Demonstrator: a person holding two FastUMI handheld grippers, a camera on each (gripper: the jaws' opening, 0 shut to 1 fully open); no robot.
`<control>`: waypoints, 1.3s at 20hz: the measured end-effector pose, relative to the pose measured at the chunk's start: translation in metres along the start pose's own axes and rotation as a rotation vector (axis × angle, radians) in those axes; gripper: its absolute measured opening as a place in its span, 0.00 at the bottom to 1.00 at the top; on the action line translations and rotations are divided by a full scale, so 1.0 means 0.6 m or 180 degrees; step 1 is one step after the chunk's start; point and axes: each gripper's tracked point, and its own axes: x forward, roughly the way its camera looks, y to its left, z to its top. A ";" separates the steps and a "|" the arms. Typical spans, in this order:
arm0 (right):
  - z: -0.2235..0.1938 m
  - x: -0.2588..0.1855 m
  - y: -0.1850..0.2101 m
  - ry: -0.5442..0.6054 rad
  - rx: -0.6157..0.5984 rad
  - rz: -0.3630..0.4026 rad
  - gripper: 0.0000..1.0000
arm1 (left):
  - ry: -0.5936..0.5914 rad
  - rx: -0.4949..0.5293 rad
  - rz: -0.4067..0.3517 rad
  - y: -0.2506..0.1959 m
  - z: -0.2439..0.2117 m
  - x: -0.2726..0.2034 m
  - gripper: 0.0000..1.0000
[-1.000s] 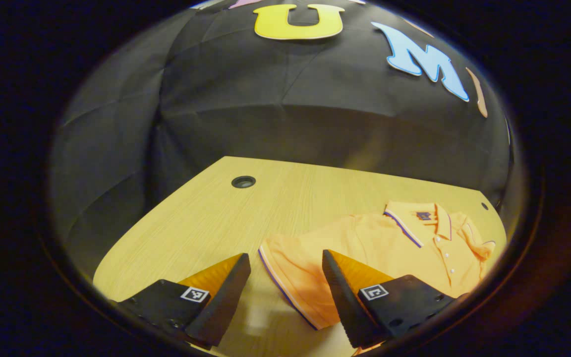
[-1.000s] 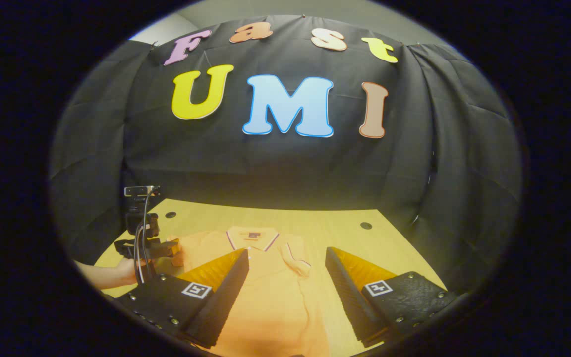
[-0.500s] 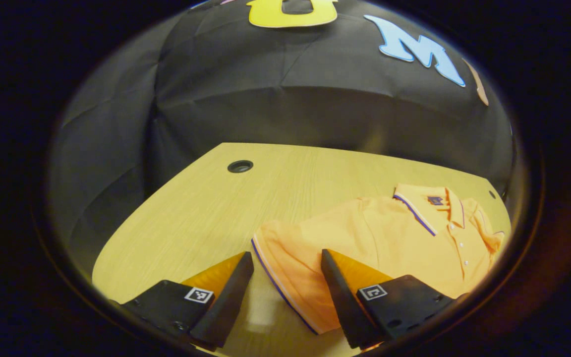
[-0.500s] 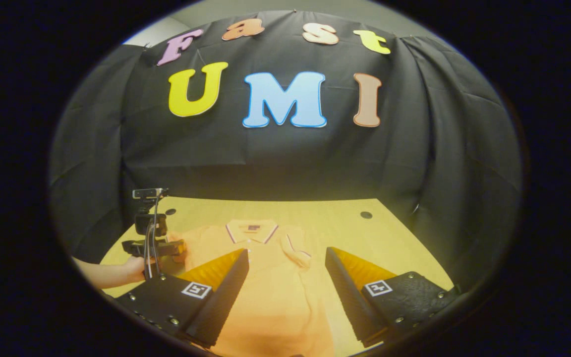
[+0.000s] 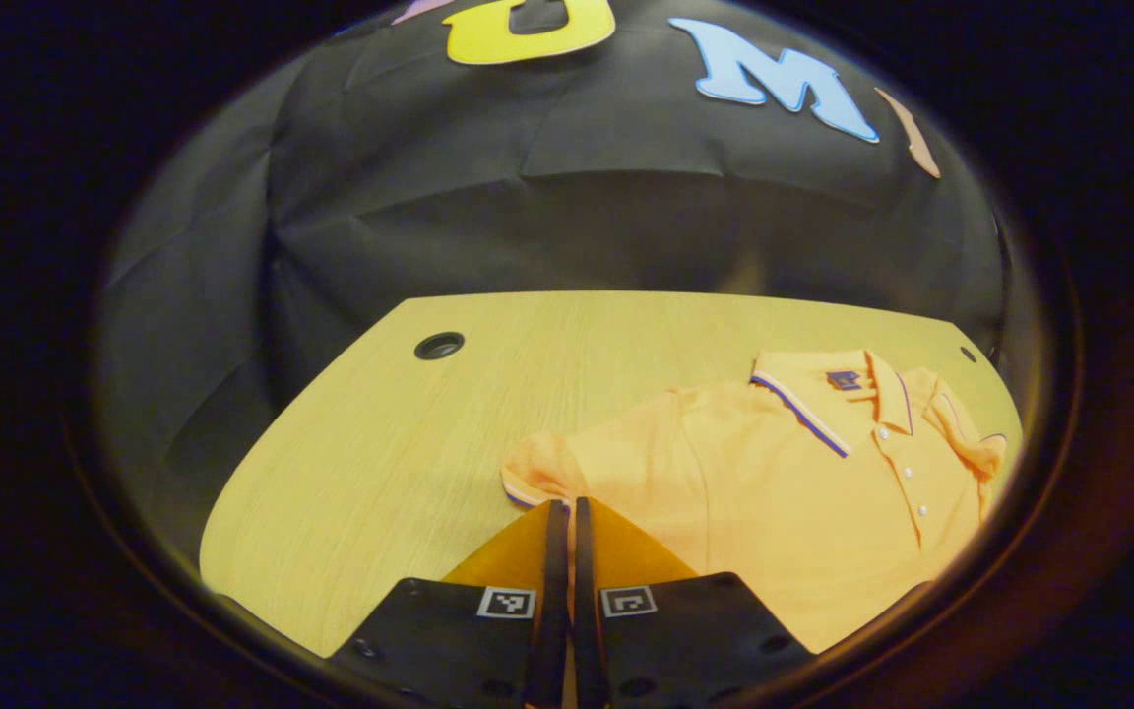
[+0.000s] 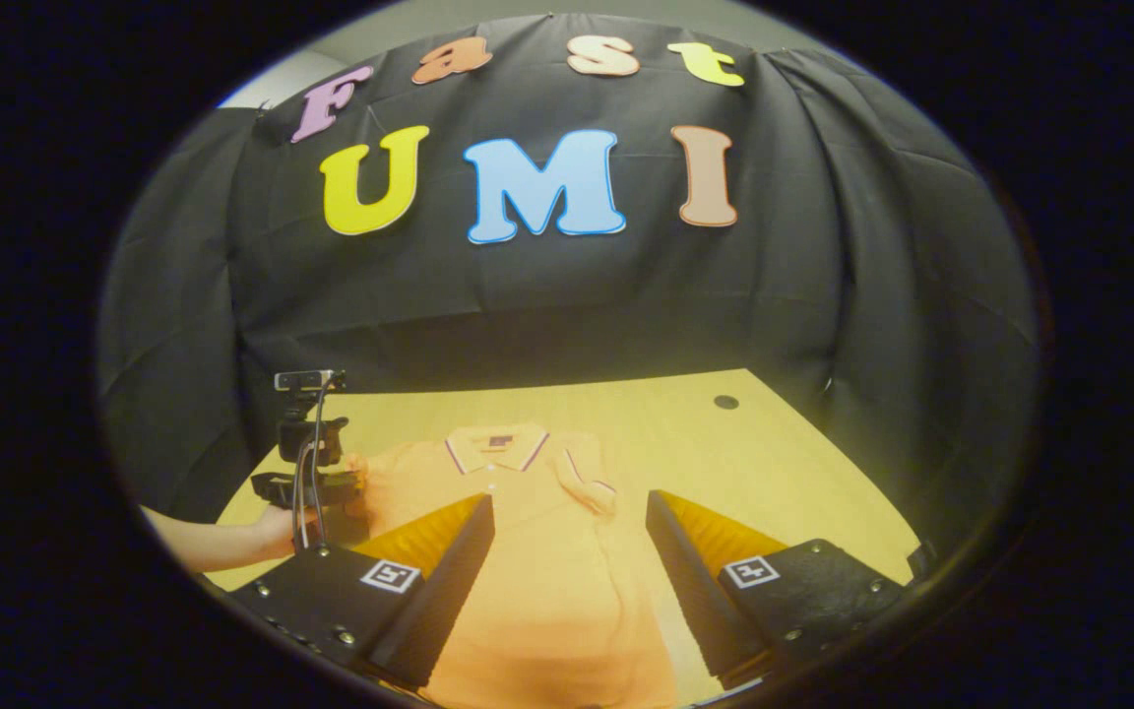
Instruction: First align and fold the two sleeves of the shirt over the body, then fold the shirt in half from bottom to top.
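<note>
My left hand-held gripper (image 5: 563,512) is clenched, its fingers pressed together on the edge of the left sleeve (image 5: 537,473) of the orange shirt (image 5: 784,473), which lies flat on the wooden desk (image 5: 380,443) with its collar toward the booth wall. My right hand-held gripper (image 6: 567,542) hangs released above the shirt's body, the right sleeve (image 6: 587,478) folded inward ahead of it
</note>
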 end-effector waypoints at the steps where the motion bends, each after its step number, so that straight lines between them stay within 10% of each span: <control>1: -0.001 -0.001 0.001 0.0015 0.0027 -0.0001 0.96 | -0.0107 0.0027 -0.0021 -0.009 0.022 -0.006 0.11; 19: -0.033 -0.027 -0.023 0.0217 0.0141 -0.0458 0.96 | -0.0058 0.0675 -0.0721 -0.200 0.024 -0.020 0.14; 26: -0.045 -0.016 -0.016 0.0265 0.0019 -0.0244 0.96 | 0.0038 0.0588 -0.0813 -0.206 0.007 -0.082 0.81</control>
